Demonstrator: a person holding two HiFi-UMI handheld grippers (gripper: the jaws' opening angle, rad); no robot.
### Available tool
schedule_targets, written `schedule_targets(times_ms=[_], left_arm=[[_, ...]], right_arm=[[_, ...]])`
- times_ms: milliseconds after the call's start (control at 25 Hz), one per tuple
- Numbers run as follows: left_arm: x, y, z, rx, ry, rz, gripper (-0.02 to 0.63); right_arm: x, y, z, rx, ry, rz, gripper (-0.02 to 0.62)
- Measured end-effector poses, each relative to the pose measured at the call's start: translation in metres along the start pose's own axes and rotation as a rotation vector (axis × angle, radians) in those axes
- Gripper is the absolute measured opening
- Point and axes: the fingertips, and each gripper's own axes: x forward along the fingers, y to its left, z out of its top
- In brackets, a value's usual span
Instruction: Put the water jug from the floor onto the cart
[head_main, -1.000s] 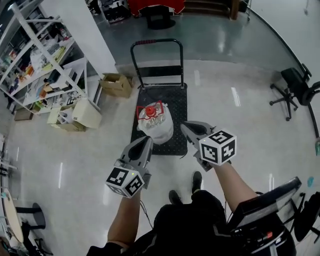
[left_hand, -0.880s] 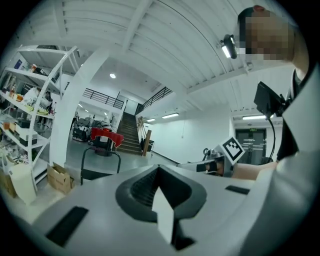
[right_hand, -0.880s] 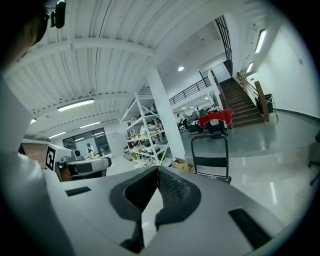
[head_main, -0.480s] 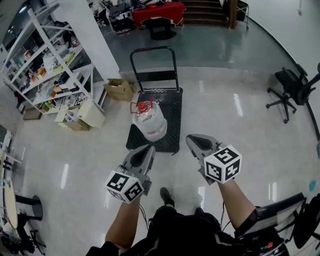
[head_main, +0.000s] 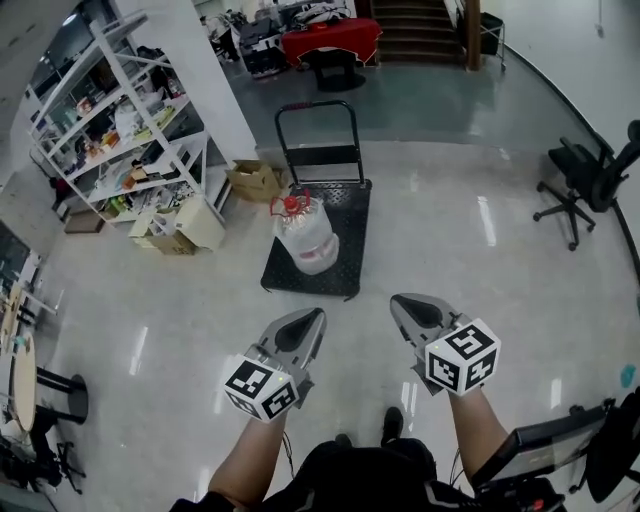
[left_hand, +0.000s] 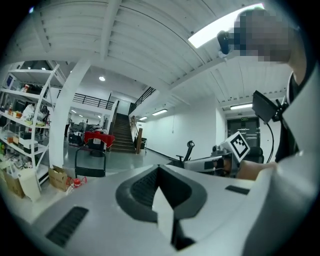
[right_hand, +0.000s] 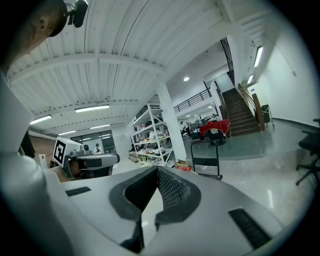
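Fingers (head_main: 300, 332) of the left gripper (head_main: 318, 312) are clenched tight together with nothing between them; its own view shows the two ribbed pads meeting at the tip (left_hand: 159, 167). Those of the right gripper (head_main: 397, 299) are pressed together just the same, empty, as its own view makes plain (right_hand: 157, 169). From where the person stands, both grippers are held out side by side over the glossy floor (head_main: 500, 300), each at the end of a bare forearm, their tips aimed roughly toward the cart (head_main: 340, 255). Each carries its marker cube (head_main: 462, 357) at the near end.

Ahead of them, well apart from both grippers, the water jug (head_main: 305, 238) stands upright on the cart's dark deck. It sits toward the left side of the deck and closer to the handle end, its red cap (head_main: 293, 207) on top. The cart's black push handle (head_main: 318, 108) rises at the far end.

To the left of the cart stands a white shelving rack (head_main: 120, 140) crowded with goods, with cardboard boxes (head_main: 255, 180) on the floor near its foot. An office chair (head_main: 590, 170) sits off to the right, and a red-covered table (head_main: 330, 40) stands beyond the cart near a staircase (head_main: 415, 25).
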Motion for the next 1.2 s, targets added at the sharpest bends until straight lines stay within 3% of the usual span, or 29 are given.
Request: schedule_targets(times_ms=[400, 640, 800, 1000, 1200], left_arm=[[-0.119, -0.063, -0.038, 0.018, -0.019, -0.112, 0.002], [-0.190, -0.092, -0.060, -0.047, -0.022, -0.125, 0.002], [-0.224, -0.136, -0.068, -0.045, -0.020, -0.145, 0.002], [-0.270, -0.212, -0.066, -0.013, -0.036, -0.149, 0.002], [-0.322, -0.275, -0.077, -0.019, -0.030, -0.061, 0.002]], right_arm=[[-0.084, 0.102, -0.056, 0.002, -0.044, -0.168, 0.003], [-0.142, 0.169, -0.085, 0.003, -0.023, -0.226, 0.003], [-0.186, 0.195, -0.098, 0.026, -0.051, -0.257, 0.003], [-0.251, 0.235, -0.118, 0.027, -0.065, -0.231, 0.003], [-0.326, 0.272, -0.153, 0.001, -0.027, -0.182, 0.003]])
